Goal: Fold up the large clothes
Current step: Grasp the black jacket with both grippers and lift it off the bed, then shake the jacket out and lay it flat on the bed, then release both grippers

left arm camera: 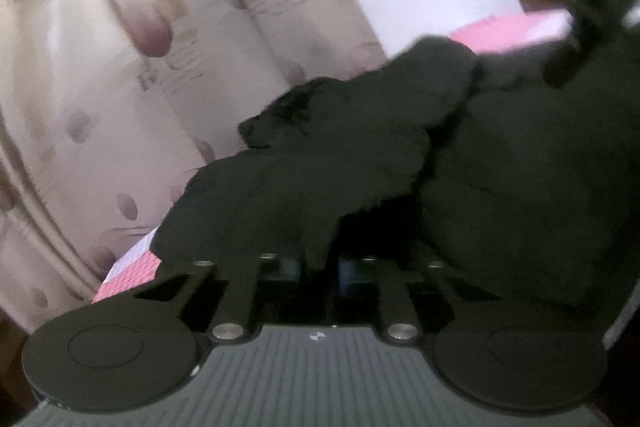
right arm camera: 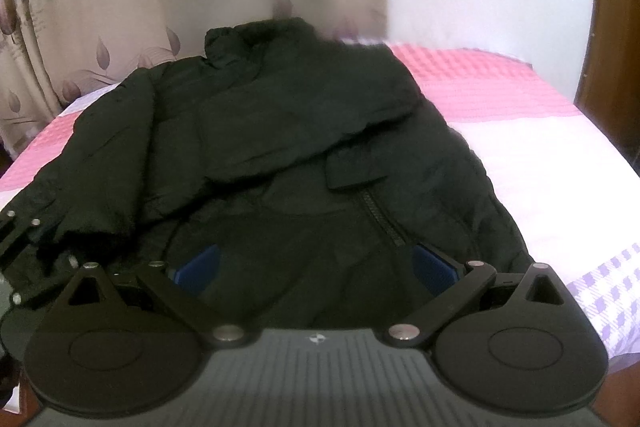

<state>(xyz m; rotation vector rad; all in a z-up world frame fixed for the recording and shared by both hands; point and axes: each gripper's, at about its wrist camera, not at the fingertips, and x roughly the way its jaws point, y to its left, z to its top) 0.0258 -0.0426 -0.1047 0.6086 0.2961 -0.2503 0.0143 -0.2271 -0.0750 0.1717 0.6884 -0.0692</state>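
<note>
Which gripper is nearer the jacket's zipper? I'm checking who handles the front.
Right. The right gripper hangs open just beside the zipper; the left gripper pinches jacket fabric at the far sleeve side.

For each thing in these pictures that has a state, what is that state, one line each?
Black padded jacket: lying on the bed, one sleeve folded across the front, zipper partly visible.
Left tongs: nearly closed, pinching a fold of the jacket.
Right tongs: wide open above the jacket's lower part, holding nothing.
Pink checked bed cover: spread flat under the jacket.
Beige leaf-print curtain: drawn shut.
</note>
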